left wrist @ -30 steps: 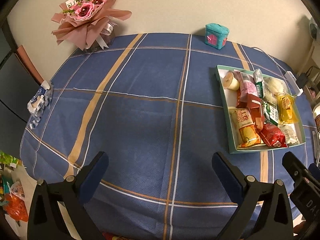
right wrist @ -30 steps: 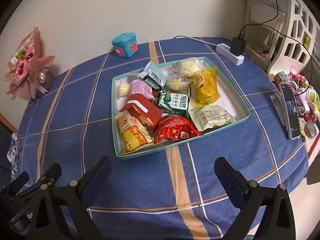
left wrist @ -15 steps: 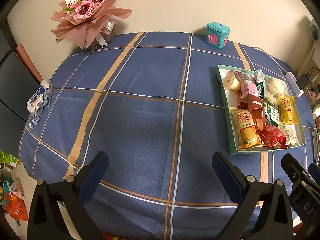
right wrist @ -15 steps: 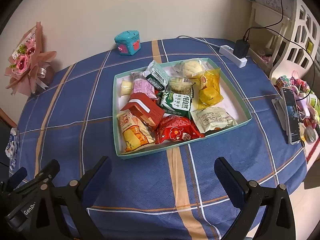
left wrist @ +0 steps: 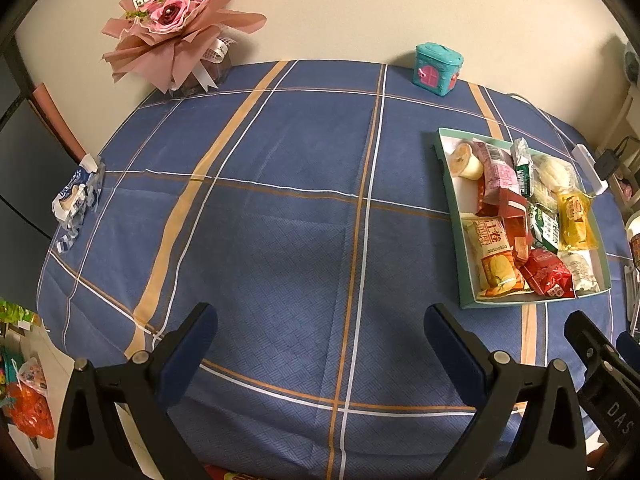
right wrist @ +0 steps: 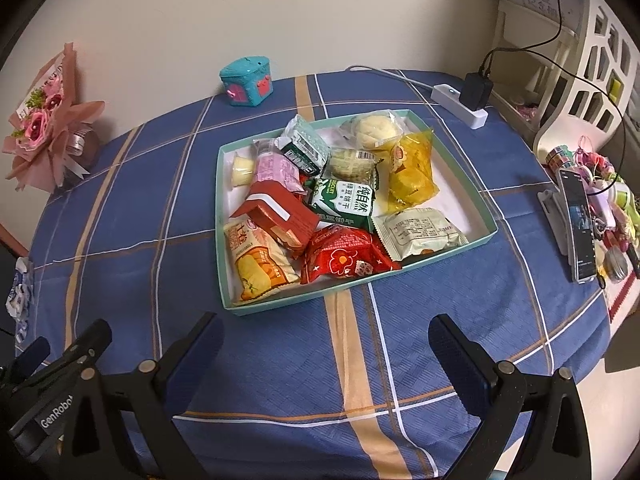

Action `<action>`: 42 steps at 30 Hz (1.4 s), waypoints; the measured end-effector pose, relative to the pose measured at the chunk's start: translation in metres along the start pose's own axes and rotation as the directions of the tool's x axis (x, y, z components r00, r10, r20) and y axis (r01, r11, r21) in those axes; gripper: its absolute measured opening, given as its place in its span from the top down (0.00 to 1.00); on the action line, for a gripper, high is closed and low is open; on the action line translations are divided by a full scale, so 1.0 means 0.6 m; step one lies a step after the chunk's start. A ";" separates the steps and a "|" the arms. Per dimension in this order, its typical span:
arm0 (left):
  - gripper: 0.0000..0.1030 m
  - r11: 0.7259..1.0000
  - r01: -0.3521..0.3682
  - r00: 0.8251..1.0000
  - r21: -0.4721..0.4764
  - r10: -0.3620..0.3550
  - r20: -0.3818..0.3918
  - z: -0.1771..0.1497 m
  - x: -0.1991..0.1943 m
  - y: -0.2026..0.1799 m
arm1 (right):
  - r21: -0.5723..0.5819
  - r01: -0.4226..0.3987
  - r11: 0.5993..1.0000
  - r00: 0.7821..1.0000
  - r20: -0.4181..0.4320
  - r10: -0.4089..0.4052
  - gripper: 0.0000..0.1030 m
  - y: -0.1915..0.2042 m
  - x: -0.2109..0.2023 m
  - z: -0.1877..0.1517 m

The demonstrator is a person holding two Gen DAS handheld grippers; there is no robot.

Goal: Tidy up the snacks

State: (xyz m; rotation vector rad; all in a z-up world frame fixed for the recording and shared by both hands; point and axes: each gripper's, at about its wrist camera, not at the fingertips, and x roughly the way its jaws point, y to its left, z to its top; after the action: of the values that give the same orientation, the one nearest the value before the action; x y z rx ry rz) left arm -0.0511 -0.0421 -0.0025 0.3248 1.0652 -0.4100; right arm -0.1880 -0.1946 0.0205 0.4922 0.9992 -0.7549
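Observation:
A teal tray point(right wrist: 486, 236) with a white floor holds several wrapped snacks: a red packet point(right wrist: 344, 258), an orange-yellow packet point(right wrist: 256, 264), a red box point(right wrist: 276, 212), a green-white packet point(right wrist: 346, 202), a yellow packet point(right wrist: 412, 172). The tray also shows at the right of the left wrist view point(left wrist: 466, 302). My right gripper point(right wrist: 324, 344) is open and empty, just in front of the tray's near edge. My left gripper point(left wrist: 320, 338) is open and empty over bare blue tablecloth, left of the tray.
A pink flower bouquet point(left wrist: 176, 28) and a teal toy box point(left wrist: 438, 68) stand at the table's back edge. A power strip with charger point(right wrist: 466, 102) and a phone on a stand point(right wrist: 578, 220) lie right of the tray. A blue-white wrapper point(left wrist: 76, 200) lies at the left edge.
Both grippers have drifted slightly forward and up; the tray sits a little closer in the right wrist view. Both stay open.

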 end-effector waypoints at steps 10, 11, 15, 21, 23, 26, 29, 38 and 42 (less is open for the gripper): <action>0.00 1.000 -0.004 1.000 0.002 0.004 0.001 0.000 0.000 0.000 | -0.004 0.006 1.000 1.000 -0.010 -0.006 0.00 0.002 0.003 -0.001; 0.00 1.000 -0.003 1.000 0.003 0.003 0.000 0.000 0.000 0.001 | -0.004 0.006 1.000 1.000 -0.011 -0.006 0.00 0.002 0.003 -0.001; 0.00 1.000 -0.002 1.000 0.003 0.002 -0.001 0.000 0.000 0.000 | -0.005 0.007 1.000 1.000 -0.012 -0.007 0.00 0.002 0.003 -0.002; 0.00 1.000 -0.002 1.000 0.002 0.002 -0.001 0.000 0.001 0.002 | -0.006 0.008 1.000 1.000 -0.014 -0.008 0.00 0.002 0.004 -0.002; 0.00 1.000 -0.002 1.000 0.003 0.002 -0.001 0.001 0.001 0.002 | -0.005 0.008 1.000 1.000 -0.014 -0.008 0.00 0.002 0.004 -0.003; 0.00 1.000 -0.002 1.000 0.003 0.002 0.000 0.001 0.001 0.002 | -0.005 0.008 1.000 1.000 -0.015 -0.008 0.00 0.002 0.004 -0.002; 0.00 1.000 -0.003 1.000 0.001 0.003 -0.001 0.001 0.002 0.004 | -0.005 0.009 1.000 1.000 -0.015 -0.009 0.00 0.002 0.004 -0.003; 0.00 1.000 -0.001 1.000 -0.002 0.001 -0.004 -0.001 0.004 0.011 | -0.006 0.009 1.000 1.000 -0.015 -0.009 0.00 0.002 0.004 -0.002; 0.00 1.000 -0.006 1.000 -0.001 0.006 -0.005 -0.001 0.005 0.011 | -0.007 0.009 1.000 1.000 -0.015 -0.010 0.00 0.003 0.004 -0.002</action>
State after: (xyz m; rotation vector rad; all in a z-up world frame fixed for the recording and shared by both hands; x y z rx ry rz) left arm -0.0470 -0.0366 -0.0047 0.3282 1.0686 -0.4030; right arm -0.1866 -0.1935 0.0182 0.4886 1.0186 -0.7571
